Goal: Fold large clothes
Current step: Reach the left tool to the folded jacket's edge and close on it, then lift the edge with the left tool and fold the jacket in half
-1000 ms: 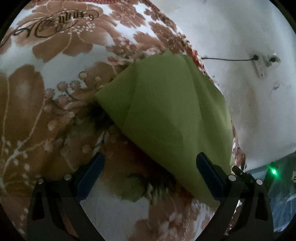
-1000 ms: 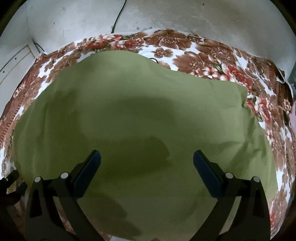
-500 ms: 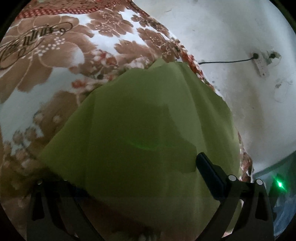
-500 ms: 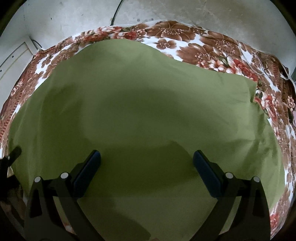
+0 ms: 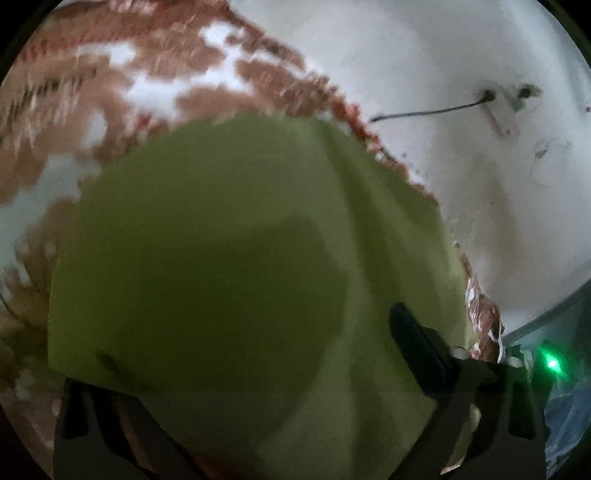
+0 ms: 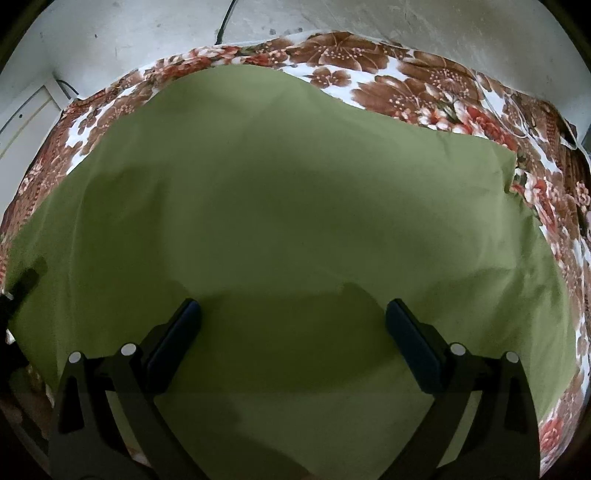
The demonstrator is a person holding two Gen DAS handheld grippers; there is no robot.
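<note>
A large plain green cloth lies spread over a floral bedspread. My right gripper is open, its two dark fingers just above the cloth's near part, holding nothing. In the left wrist view the same green cloth fills the middle. My left gripper is open; its right finger rests over the cloth, and the cloth's edge drapes over the left finger and hides it. This view is blurred.
A white wall runs along the bed's far side, with a socket strip and black cable. A green light glows at the lower right. A second wall stands behind the bed in the right wrist view.
My left gripper has moved in over the green cloth, which now covers its left finger. My right gripper has come closer to the cloth and stays open.
</note>
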